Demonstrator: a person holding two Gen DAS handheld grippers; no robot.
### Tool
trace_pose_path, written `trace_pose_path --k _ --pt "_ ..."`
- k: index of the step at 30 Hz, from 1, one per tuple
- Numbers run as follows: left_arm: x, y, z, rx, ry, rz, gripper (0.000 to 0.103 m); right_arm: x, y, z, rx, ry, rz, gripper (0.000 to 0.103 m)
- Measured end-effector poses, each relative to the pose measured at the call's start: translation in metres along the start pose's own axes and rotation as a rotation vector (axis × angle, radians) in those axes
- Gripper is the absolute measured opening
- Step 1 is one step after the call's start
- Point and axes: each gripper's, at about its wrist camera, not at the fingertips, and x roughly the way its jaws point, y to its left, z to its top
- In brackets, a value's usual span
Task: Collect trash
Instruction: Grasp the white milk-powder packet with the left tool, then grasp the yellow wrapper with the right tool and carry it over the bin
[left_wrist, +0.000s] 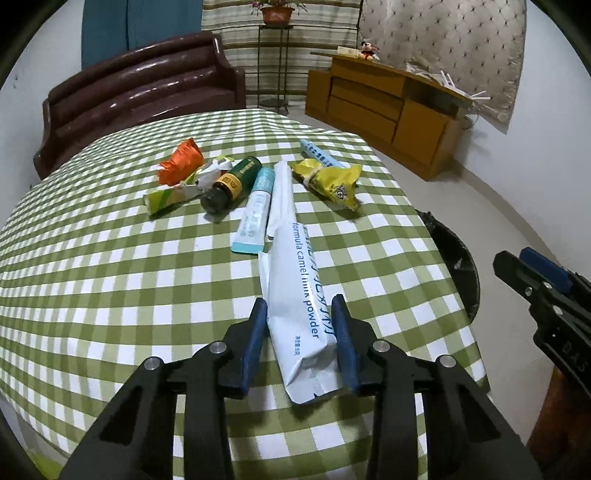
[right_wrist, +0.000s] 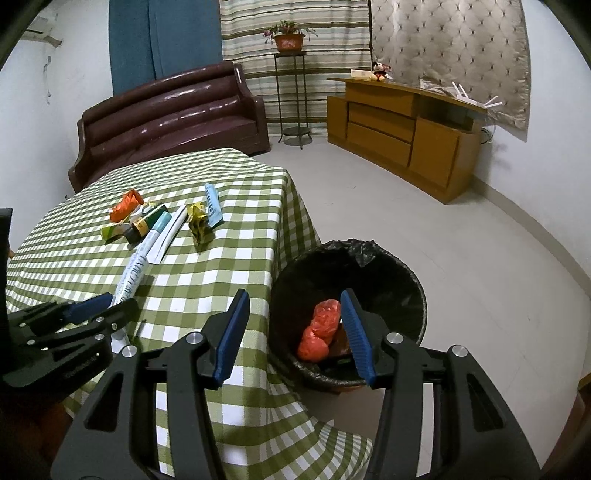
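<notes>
Milk-powder sachet (left_wrist: 295, 295), long and white with blue print, lay on the green-checked tablecloth (left_wrist: 92, 280) with its long axis running from the near edge of the table toward the middle, its torn near end pointing at the left gripper (left_wrist: 300, 332). That gripper's blue fingers (left_wrist: 255, 332) stood on either side of the sachet's near end, narrowed to its width, the right-hand pad against its edge and the left-hand pad at its other edge; whether they truly pinched it could not be told. Beyond the sachet's far end lay a teal tube (left_wrist: 255, 214), a dark green bottle (left_wrist: 231, 188), an orange wrapper (left_wrist: 181, 162), a yellow wrapper (left_wrist: 328, 182) and a light blue packet (left_wrist: 319, 153), clustered near the table's middle. The right gripper (right_wrist: 291, 332) hung past the table's right edge above a black-lined bin (right_wrist: 388, 280), its fingers (right_wrist: 232, 332) spread apart with nothing between them; red crumpled trash (right_wrist: 321, 328) sat inside the bin.
</notes>
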Motion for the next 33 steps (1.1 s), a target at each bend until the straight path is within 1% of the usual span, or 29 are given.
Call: trace_pose_path --k 6,9,14,19,26,33 --pt "-0.007 -0.001 -0.002 0.016 -0.019 -0.015 0.036 0.001 0.003 0.0 -0.008 0.003 0.002 0.05" --pt "-0.016 0.002 -0.002 0.009 -0.039 -0.02 0.035 0.001 0.007 0.002 -0.014 0.003 0.007 0.05" --pt "-0.031 0.014 0.0 -0.011 -0.075 -0.009 0.036 0.006 0.017 0.009 -0.031 -0.006 0.017 0.05" --pt "-0.032 0.035 0.008 -0.04 -0.094 0.037 0.036 0.014 0.033 0.022 -0.051 -0.02 0.037 0.05" --pt "-0.024 0.071 0.021 -0.089 -0.084 0.09 0.036 0.033 0.057 0.042 -0.087 -0.019 0.063 0.05" --pt "-0.017 0.101 0.036 -0.113 -0.084 0.131 0.036 0.061 0.08 0.062 -0.116 0.005 0.083 0.05"
